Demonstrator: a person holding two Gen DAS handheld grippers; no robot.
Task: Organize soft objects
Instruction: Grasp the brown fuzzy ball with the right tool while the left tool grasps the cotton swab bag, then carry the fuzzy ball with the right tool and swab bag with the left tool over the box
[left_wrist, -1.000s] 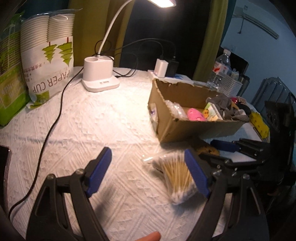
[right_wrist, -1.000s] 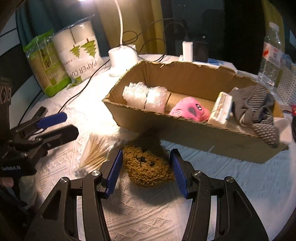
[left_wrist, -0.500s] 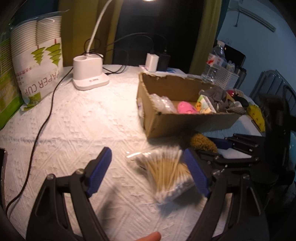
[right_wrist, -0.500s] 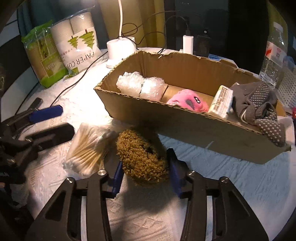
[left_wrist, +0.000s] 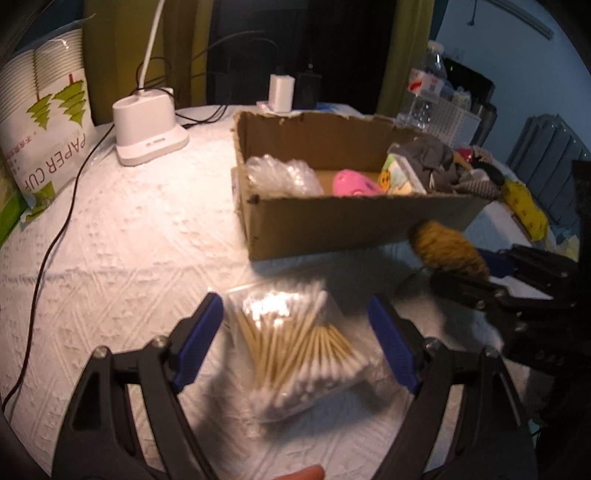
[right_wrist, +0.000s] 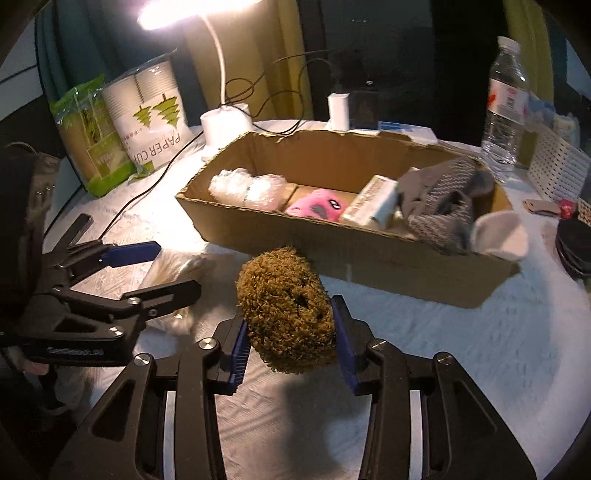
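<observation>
My right gripper (right_wrist: 291, 334) is shut on a brown fuzzy plush toy (right_wrist: 286, 310) and holds it above the white tablecloth, in front of the cardboard box (right_wrist: 343, 251). The toy also shows in the left wrist view (left_wrist: 448, 251). The box (left_wrist: 354, 221) holds clear plastic bags (right_wrist: 247, 186), a pink plush (right_wrist: 321, 205), a small carton (right_wrist: 373, 203) and grey socks (right_wrist: 443, 199). My left gripper (left_wrist: 295, 339) is open, its jaws on either side of a bag of cotton swabs (left_wrist: 299, 350) lying on the cloth.
A white lamp base (left_wrist: 147, 125) and black cables stand at the back. A paper cup pack (left_wrist: 44, 122) is at the left. A water bottle (right_wrist: 506, 96) and a white basket (right_wrist: 557, 162) are at the right. A yellow item (left_wrist: 524, 206) lies beyond the box.
My right gripper closed on the brown plush and lifted it off the cloth. My left gripper moved right and forward, so the cotton swab bag now lies between its jaws.
</observation>
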